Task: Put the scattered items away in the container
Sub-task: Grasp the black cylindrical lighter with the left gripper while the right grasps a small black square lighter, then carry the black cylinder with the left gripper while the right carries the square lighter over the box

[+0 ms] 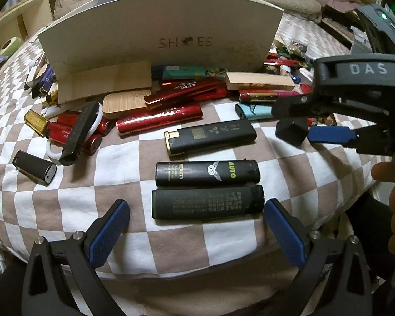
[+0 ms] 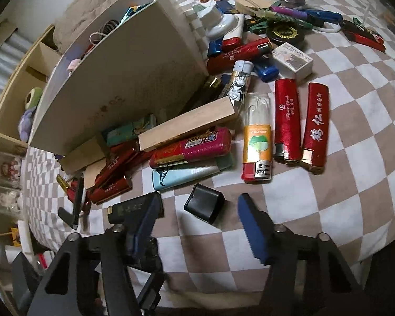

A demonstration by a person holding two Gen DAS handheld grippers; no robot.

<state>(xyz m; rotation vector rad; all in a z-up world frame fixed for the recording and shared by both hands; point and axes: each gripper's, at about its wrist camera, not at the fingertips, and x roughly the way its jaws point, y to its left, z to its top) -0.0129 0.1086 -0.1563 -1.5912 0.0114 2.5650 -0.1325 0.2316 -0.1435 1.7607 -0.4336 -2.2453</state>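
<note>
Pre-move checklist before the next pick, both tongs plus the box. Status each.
1. Right tongs straddle the small black case: ok.
2. Pads pressing on the case: not ok, there is a gap on each side.
3. Left tongs open around the matte black lighter: ok.
4. Shoe box open on top: ok.
5. Room left inside the box: cannot tell.

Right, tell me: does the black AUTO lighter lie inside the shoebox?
No, the black AUTO lighter lies on the checked cloth in front of the shoebox.
</note>
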